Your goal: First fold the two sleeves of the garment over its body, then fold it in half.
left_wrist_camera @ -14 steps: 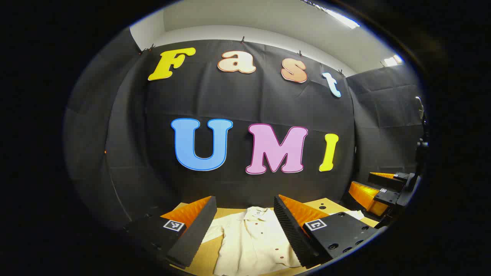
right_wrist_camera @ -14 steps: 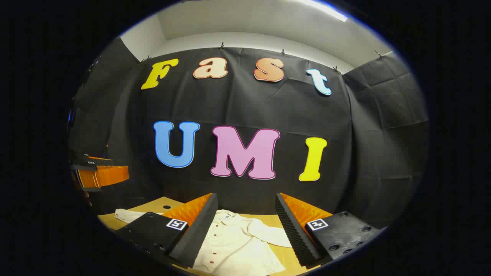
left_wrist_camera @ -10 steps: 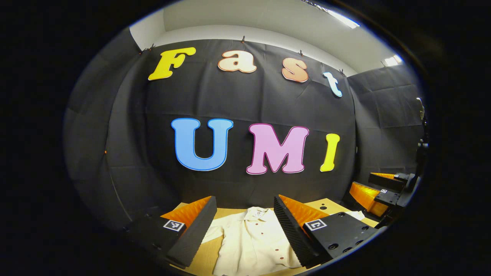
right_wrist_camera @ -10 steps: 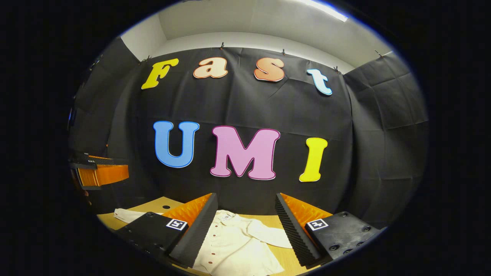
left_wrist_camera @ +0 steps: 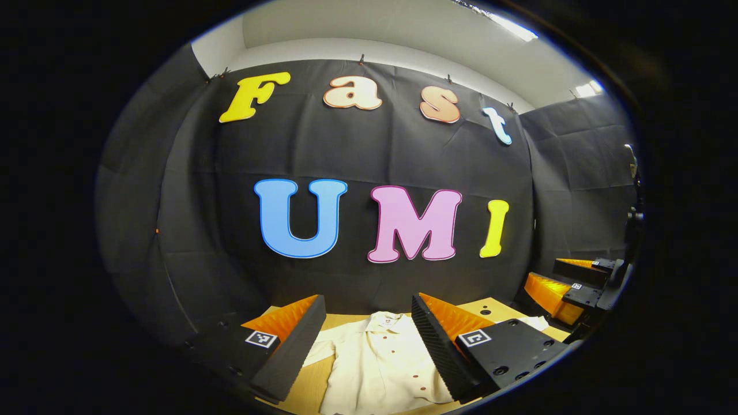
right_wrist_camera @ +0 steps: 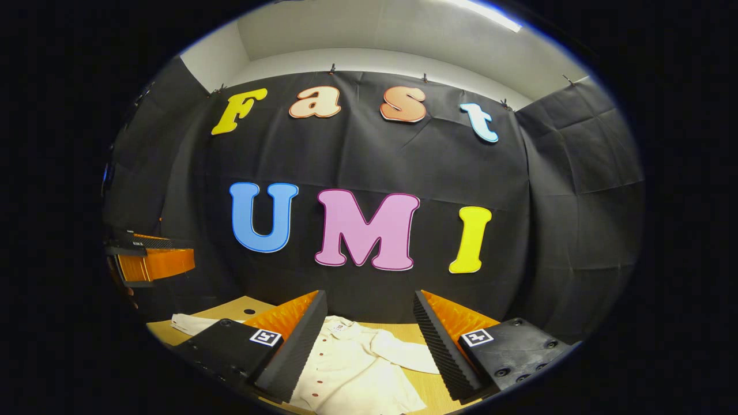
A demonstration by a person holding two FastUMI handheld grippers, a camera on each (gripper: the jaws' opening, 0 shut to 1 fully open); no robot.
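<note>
Left gripper view: left gripper (left_wrist_camera: 369, 346) wide apart, holding nothing; shirt (left_wrist_camera: 383, 363) flat on table (left_wrist_camera: 305, 386), hem cut off at 6 o'clock.
Right gripper view: right gripper (right_wrist_camera: 369, 346) spread, empty; sleeve (right_wrist_camera: 403, 353) lies unfolded toward 3 o'clock.

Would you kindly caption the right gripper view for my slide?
Open right gripper above a cream shirt lying unfolded on the wooden table.

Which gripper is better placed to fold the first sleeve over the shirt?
Probably the right gripper: one sleeve lies spread between its open fingers. The left gripper faces the shirt body instead.
</note>
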